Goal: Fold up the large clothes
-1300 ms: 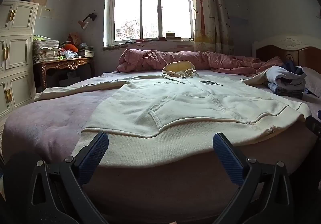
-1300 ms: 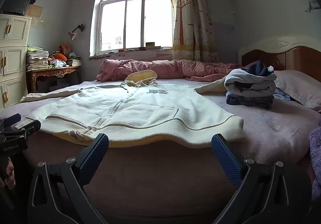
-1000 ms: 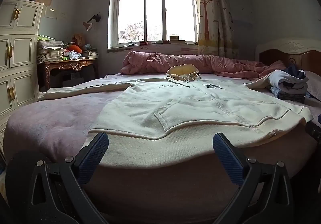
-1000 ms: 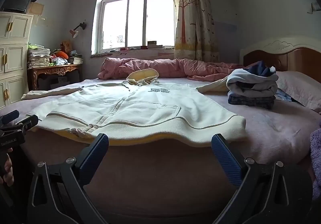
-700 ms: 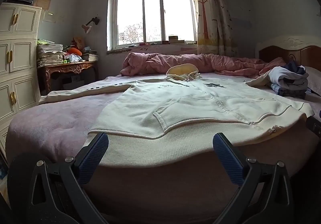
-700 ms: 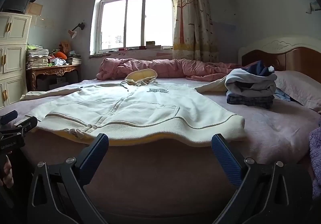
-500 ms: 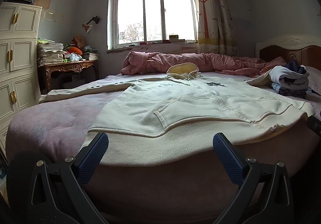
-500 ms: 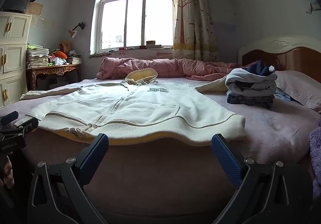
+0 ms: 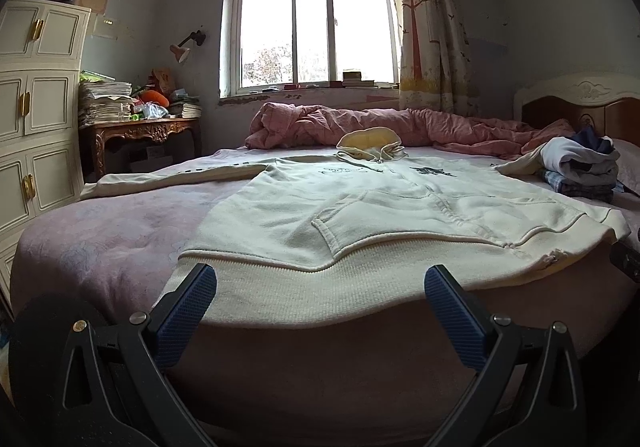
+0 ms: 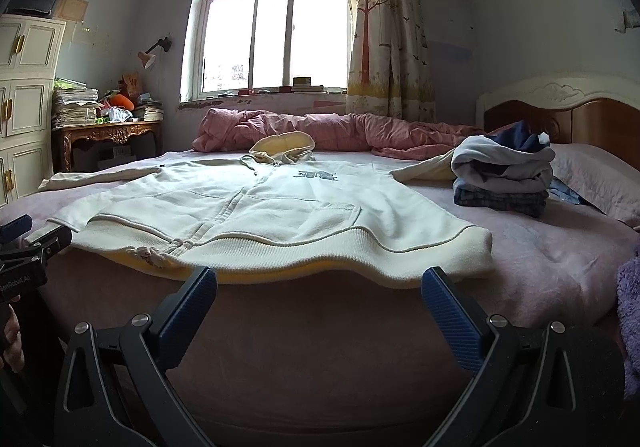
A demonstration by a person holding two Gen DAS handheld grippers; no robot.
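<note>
I have the cream hoodie (image 9: 360, 215) spread flat, front up, on the pink bed (image 9: 112, 231), its ribbed hem hanging at the near edge and the hood toward 12 o'clock. My left hand-held gripper (image 9: 320, 299) sits wide open just short of the hem, holding nothing. My right hand-held gripper (image 10: 318, 297) is equally wide and empty. A folded clothes pile (image 10: 504, 175) lies at 2 o'clock.

Left tool (image 9: 320, 299) gapes before cream hoodie (image 9: 380, 215) spread on bed (image 9: 100, 235).
</note>
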